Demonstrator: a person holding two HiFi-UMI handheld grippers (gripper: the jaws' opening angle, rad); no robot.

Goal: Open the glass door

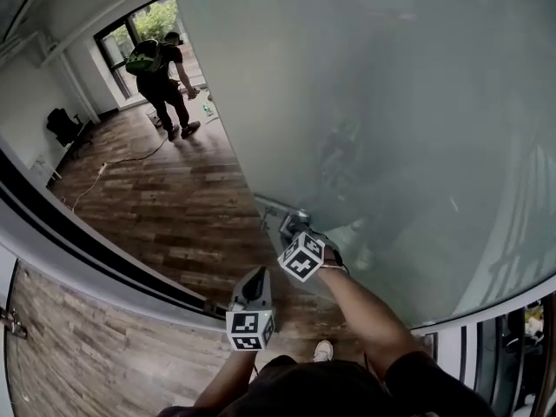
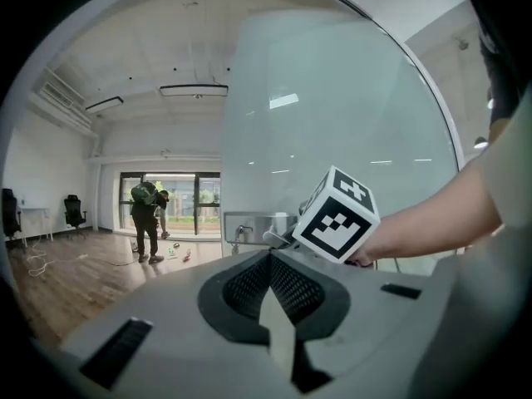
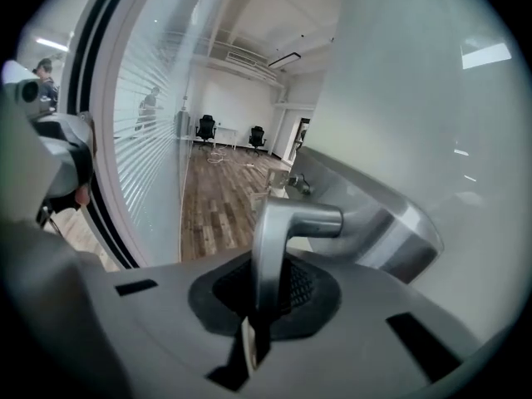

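Note:
The frosted glass door (image 1: 391,102) stands swung into the room, its edge towards me. My right gripper (image 1: 293,223) is shut on the door's metal lever handle (image 3: 278,235); in the right gripper view the lever runs down between the jaws (image 3: 264,285). The handle's metal plate (image 2: 249,223) shows on the door in the left gripper view, with the right gripper's marker cube (image 2: 337,214) in front of it. My left gripper (image 1: 254,281) hangs low beside the right one, short of the door, shut with nothing in it (image 2: 270,264).
A person with a green backpack (image 1: 161,72) bends over by the far windows. A black office chair (image 1: 65,124) and a cable (image 1: 113,163) are on the wood floor. The dark door frame (image 1: 87,241) runs at left. A striped glass wall (image 3: 150,140) flanks the opening.

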